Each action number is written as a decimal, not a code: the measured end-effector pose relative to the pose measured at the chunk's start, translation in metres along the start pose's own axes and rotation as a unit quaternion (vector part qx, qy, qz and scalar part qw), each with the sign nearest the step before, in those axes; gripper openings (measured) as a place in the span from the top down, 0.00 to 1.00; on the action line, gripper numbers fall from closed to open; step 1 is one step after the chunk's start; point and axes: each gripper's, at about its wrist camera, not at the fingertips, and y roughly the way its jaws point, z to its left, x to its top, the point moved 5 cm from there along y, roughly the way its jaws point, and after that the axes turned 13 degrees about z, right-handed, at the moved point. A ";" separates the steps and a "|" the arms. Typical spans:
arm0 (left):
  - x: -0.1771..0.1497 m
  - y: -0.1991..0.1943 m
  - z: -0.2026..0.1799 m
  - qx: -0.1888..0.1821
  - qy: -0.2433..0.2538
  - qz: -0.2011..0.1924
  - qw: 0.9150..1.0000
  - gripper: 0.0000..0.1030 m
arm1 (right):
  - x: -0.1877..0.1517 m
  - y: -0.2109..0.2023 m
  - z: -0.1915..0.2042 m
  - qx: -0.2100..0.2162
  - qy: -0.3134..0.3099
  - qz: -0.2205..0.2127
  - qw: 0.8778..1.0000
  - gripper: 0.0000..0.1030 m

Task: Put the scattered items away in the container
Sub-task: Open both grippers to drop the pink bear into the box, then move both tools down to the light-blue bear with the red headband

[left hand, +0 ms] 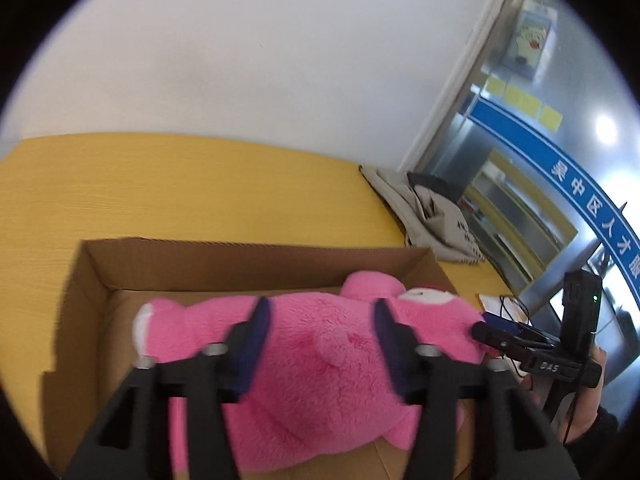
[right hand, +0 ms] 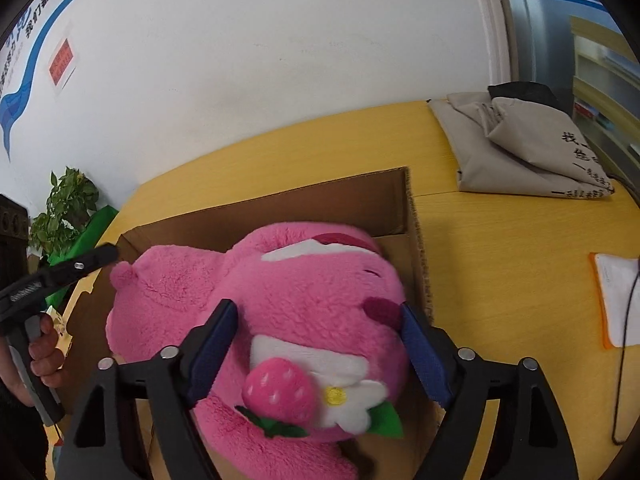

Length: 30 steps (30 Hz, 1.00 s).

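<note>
A big pink plush bear (left hand: 320, 356) lies across an open cardboard box (left hand: 92, 280) on the yellow table. My left gripper (left hand: 320, 332) straddles the bear's body, its blue pads pressing into the plush. My right gripper (right hand: 316, 344) straddles the bear's head (right hand: 312, 300), with a strawberry and flower decoration (right hand: 280, 392) between the fingers. The box also shows in the right wrist view (right hand: 320, 200). The right gripper shows at the right edge of the left wrist view (left hand: 492, 330); the left one shows at the left of the right wrist view (right hand: 108, 254).
A folded beige cloth bag (right hand: 520, 148) lies at the table's far right corner, also seen in the left wrist view (left hand: 432, 220). A white pad with an orange edge (right hand: 616, 300) and a black cable (right hand: 626, 340) lie to the right. A potted plant (right hand: 64, 208) stands at far left.
</note>
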 end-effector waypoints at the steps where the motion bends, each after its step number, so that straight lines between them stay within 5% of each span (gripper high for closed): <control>1: -0.001 -0.017 -0.001 0.011 0.006 -0.012 1.000 0.33 | 0.001 -0.012 0.001 0.007 -0.001 -0.009 1.000 0.08; 8: -0.039 -0.164 -0.016 0.125 0.043 -0.108 0.985 0.25 | -0.015 -0.136 0.028 0.030 -0.023 -0.105 0.994 0.00; 14: -0.111 -0.241 -0.037 0.163 0.048 -0.120 0.978 0.24 | -0.067 -0.225 0.071 0.036 -0.071 -0.155 0.985 0.00; 18: -0.160 -0.255 -0.050 0.186 0.063 -0.110 0.974 0.24 | -0.108 -0.264 0.097 0.023 -0.121 -0.165 0.978 0.00; 22: -0.196 -0.260 -0.057 0.136 0.031 -0.108 0.984 0.24 | -0.143 -0.289 0.115 -0.004 -0.159 -0.175 0.972 0.00; 30: -0.248 -0.229 -0.068 0.108 -0.012 -0.089 0.990 0.24 | -0.218 -0.247 0.117 0.000 -0.148 -0.124 0.981 0.00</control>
